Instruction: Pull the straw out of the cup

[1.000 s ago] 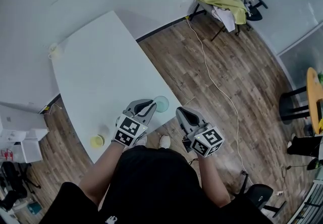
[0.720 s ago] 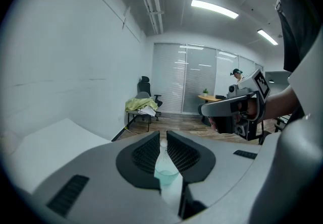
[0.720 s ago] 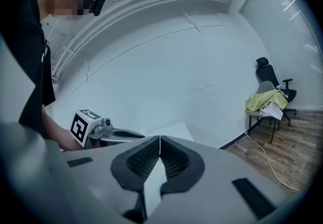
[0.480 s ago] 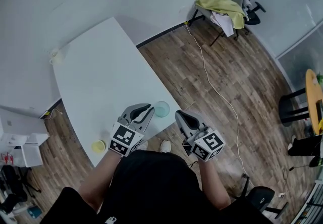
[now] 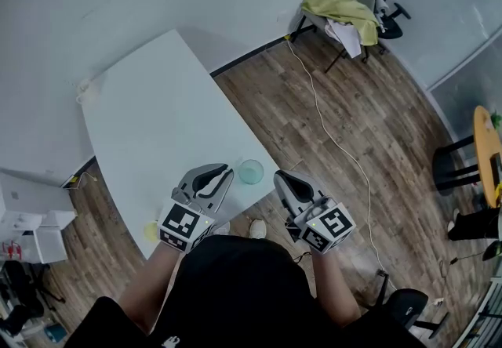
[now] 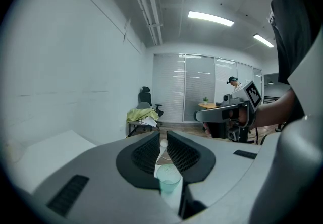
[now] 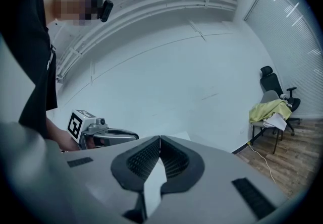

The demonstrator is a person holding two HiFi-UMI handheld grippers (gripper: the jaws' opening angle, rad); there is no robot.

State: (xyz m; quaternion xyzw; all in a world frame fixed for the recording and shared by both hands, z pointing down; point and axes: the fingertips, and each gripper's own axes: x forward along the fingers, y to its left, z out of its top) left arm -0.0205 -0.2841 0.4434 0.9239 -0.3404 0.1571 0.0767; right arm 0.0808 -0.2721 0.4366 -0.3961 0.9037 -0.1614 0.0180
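cup (image 5: 251, 172), pale teal and see-through, is sitting upright on the white table (image 5: 149, 127), right at the table's nearest corner. whether a straw is in it, i can't make out. left gripper (image 5: 223, 175) is just left of the cup, over the table edge, tips level with it but not touching. its own view has the left gripper (image 6: 162, 137) with jaws a narrow slit apart and nothing clamped, and the cup (image 6: 168, 179) showing low down in that slit. right gripper (image 5: 281, 179) is on the cup's other side, off the table and over the wood floor (image 5: 369, 127), close but clear of it. its own view shows the right gripper (image 7: 160, 138) with its jaws pressed together at the tips, nothing between them. left of the cup along the near table edge, a small yellow cup (image 5: 150, 231) peeks out beside the left gripper's marker cube. far beyond the cup, a white cable (image 5: 325, 115) runs across the floor toward a chair (image 5: 345, 5) draped in yellow-green cloth.
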